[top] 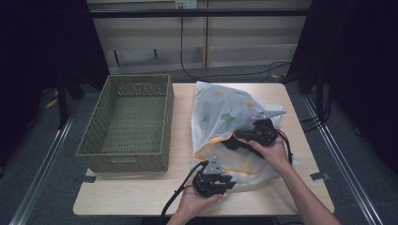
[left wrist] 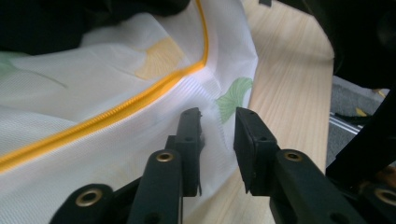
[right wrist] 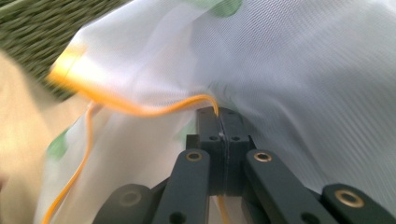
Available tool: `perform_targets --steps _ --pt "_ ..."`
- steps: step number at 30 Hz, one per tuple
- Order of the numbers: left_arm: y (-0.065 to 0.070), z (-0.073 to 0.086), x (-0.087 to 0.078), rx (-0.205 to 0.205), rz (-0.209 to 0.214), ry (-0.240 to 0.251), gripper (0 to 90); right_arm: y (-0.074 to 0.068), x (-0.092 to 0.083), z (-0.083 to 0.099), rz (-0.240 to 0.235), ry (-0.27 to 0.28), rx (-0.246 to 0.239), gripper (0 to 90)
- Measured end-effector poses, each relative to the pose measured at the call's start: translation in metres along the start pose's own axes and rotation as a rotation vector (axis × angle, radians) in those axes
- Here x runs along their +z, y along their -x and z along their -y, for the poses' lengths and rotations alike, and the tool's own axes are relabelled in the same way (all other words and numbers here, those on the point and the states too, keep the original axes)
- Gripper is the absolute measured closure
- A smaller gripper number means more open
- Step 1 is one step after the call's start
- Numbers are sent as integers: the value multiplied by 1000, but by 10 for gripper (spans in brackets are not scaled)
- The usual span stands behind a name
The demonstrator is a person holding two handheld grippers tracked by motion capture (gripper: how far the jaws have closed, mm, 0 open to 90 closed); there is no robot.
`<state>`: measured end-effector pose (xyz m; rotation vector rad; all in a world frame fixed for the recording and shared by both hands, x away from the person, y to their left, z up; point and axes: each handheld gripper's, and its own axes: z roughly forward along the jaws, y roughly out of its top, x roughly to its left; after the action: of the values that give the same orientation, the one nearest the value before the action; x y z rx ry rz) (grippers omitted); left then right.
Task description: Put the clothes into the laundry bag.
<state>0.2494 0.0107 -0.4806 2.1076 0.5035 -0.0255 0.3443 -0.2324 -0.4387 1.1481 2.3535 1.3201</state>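
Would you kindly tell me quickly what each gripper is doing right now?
Left gripper: open, fingers either side of the mesh bag's fabric.
Right gripper: shut on the bag's orange edge.

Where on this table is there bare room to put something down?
Bare wood runs along the near edge of the table, in front of the wicker basket, and in a narrow strip between basket and mesh bag. The basket's inside looks empty too. The right half is crowded: the bag, the left tongs and the right tongs.
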Motion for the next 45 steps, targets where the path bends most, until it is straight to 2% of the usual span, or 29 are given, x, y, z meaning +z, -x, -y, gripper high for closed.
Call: perform_targets --steps 3,4,6,7,8,10,11,13,14,16,18,20,22,24,26,27,28,29,30,31,33,35,36,37,39,40,42,43,45 --pt "-3 -4 -15 0 -8 36 650 -9 -16 10 -30 8 -7 900" --pt "-5 -6 -21 -2 -22 44 626 -14 -25 13 -52 17 -23 900" --pt "-11 -9 -32 -9 -47 83 631 -18 -30 15 -59 17 -36 900" --pt "-13 -11 -36 -7 -60 84 642 -21 -34 17 -65 16 -46 900" --pt "-17 -12 -44 4 -108 96 650 -23 -37 19 -72 13 -52 900" --pt "-22 -13 -53 11 -118 107 679 -28 -44 28 -55 -15 -83 900" --pt "-24 -13 -57 -3 -137 127 689 -28 -47 33 -46 -35 -94 900" --pt "-28 -12 -64 -17 -147 162 704 -24 -50 44 -5 -62 -85 900" --pt "-30 -13 -65 -23 -166 170 706 -21 -48 51 -4 -73 -62 900" --pt "-36 -13 -63 -26 -192 164 703 -16 -42 61 -1 -102 -29 898" --pt "-43 -13 -56 1 -286 125 696 -15 -37 65 24 -145 -40 877" --pt "-56 -10 -41 -43 -273 74 699 -12 -38 66 33 -142 -28 809" --pt "-64 -4 -27 -32 -289 25 714 -9 -47 64 48 -103 -9 707" --pt "-69 6 -15 -59 -273 -23 713 -5 -62 63 48 -54 7 701" --pt "-70 14 -7 -50 -281 -66 705 -3 -77 65 69 -22 20 702" --pt "-70 16 -6 -52 -277 -78 686 -1 -85 68 87 -11 29 707" --pt "-70 19 -6 -54 -273 -59 683 1 -91 72 120 -1 44 707" --pt "-71 18 -7 -62 -274 -66 686 4 -97 77 130 12 64 707" --pt "-71 18 -7 -57 -281 -77 695 7 -103 83 140 17 80 692" --pt "-70 17 -8 -35 -293 -97 696 9 -106 86 166 14 90 677" --pt "-68 18 -6 -20 -297 -79 695 16 -109 94 209 -9 111 648" --pt "-70 18 -8 -26 -298 -84 695 20 -106 99 279 -57 94 588" --pt "-70 18 -8 -37 -303 -80 696 25 -102 101 287 -84 94 587" --pt "-71 18 -9 -26 -304 -97 696 29 -98 104 291 -98 92 570" --pt "-72 18 -11 -28 -313 -100 696 36 -90 106 338 -165 103 517" --pt "-72 19 -11 -27 -311 -99 696 40 -87 107 331 -177 108 518" --pt "-72 18 -11 -29 -318 -101 696 47 -81 110 351 -207 112 513" --pt "-71 19 -11 -33 -319 -95 696 50 -77 111 342 -228 112 522" --pt "-72 20 -11 -31 -316 -85 695 49 -76 112 353 -243 110 534"
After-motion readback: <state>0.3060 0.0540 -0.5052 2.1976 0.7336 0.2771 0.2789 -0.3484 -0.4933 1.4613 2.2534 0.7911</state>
